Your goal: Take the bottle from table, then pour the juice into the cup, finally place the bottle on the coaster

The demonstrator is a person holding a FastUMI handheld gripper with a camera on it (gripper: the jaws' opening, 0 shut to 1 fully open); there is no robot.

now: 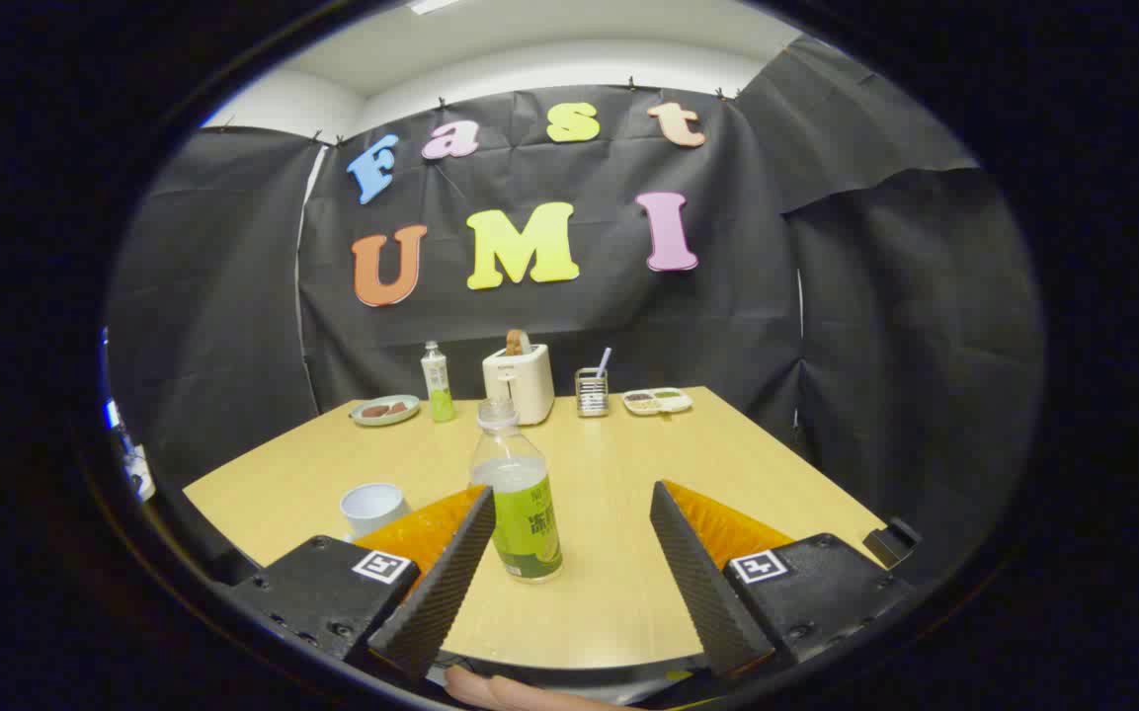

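Gripper [569,528]: held low over the near end of the table, levelled forward along the tabletop. Fingers spread wide apart, gripping nothing; each finger's ribbed inner pad faces the gap. A bit of the person's hand [520,691] shows beneath the gripper, at 6 o'clock from the gap.

Clear plastic bottle with green label and no cap [518,494]: upright on the table, inside the gap but hard by the left finger, at about 10 o'clock from the gap's middle. The finger's tip overlaps the label's edge; contact cannot be told. The right finger stands well apart from it. Pale liquid fills it to about the shoulder.

Light-coloured round cup [372,507]: upright on the table, outside the left finger, at 9 o'clock from the bottle, near it.

Pale wooden table [618,583]: square top, running away from the fingers to the booth wall.

Far edge of table, well beyond the fingers, from 11 to 1 o'clock:
- small green plate with brown pieces [385,409];
- second slim bottle with white cap and green label [438,382], upright;
- cream toaster with a slice standing in its slot [520,380], directly beyond the near bottle;
- wire holder with a purple-handled utensil [591,390];
- pale divided tray with food [658,400].
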